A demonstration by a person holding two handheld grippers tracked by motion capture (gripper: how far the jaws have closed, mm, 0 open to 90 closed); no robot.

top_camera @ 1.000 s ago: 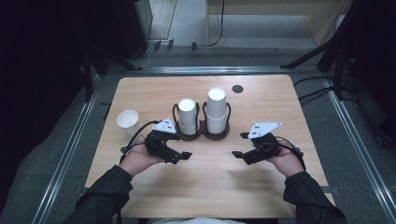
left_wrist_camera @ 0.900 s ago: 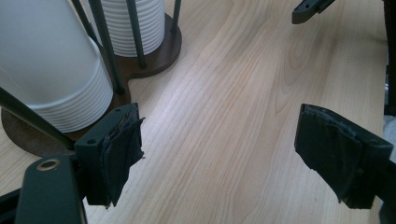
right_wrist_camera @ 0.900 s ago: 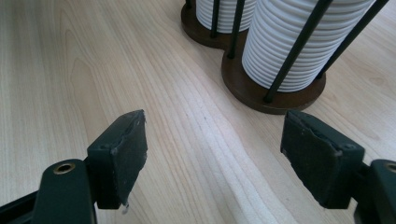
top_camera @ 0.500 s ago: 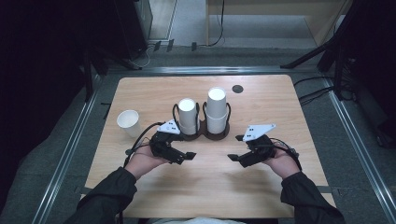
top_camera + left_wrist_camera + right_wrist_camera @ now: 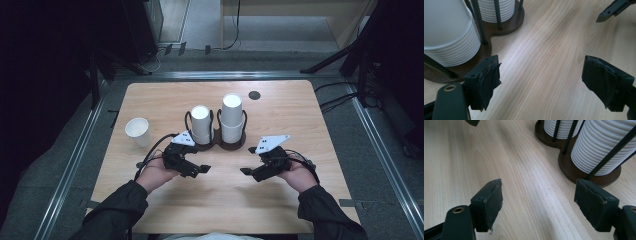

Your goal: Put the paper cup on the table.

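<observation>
A dark wooden cup holder [image 5: 220,145] stands mid-table with two stacks of white paper cups, the left stack [image 5: 202,124] shorter than the right stack [image 5: 232,116]. A single white cup [image 5: 138,132] stands apart at the left. My left gripper [image 5: 204,170] hovers low in front of the holder, open, with bare wood between its pads [image 5: 489,80]. My right gripper [image 5: 246,171] faces it from the right, also open and empty. The stacks show at the upper left in the left gripper view [image 5: 449,32] and at the upper right in the right gripper view [image 5: 604,150].
A small black disc [image 5: 254,94] lies on the table [image 5: 300,110] behind the holder on the right. Metal rails [image 5: 80,150] run along both sides of the table. Bare wood lies between the two grippers and toward the near edge.
My right gripper has edged a little left, toward the table's middle. The left gripper and the cups have stayed put.
</observation>
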